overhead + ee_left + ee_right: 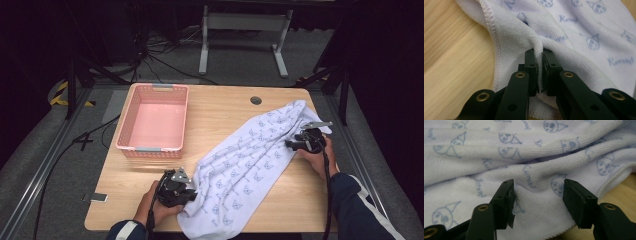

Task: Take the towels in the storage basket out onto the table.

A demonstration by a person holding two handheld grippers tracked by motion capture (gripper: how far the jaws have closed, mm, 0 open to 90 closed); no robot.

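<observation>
A single white towel (245, 165) printed with pale blue cartoon faces lies spread on a slant across the right half of a wooden table (220, 107), one end hanging toward the near edge and the other reaching the far right corner. The left gripper (192, 192), at the towel's near-left edge, has its jaws pressed together on a raised fold of cloth, which the left gripper view shows pinched tight between the pads just inside the stitched hem (495, 37). The right gripper (292, 145), at the far right end, stands with its jaws spread apart over a hump of towel (536, 185) beside the hem; the cloth sits between the pads, but they do not press on it. Holding the two opposite ends this way looks like preparation to lift, stretch or fold the towel. One empty pink basket (152, 120) waits on the far-left part of the table, well apart from the towel, probably as its destination. Two hands, two grippers, one towel, one basket.
</observation>
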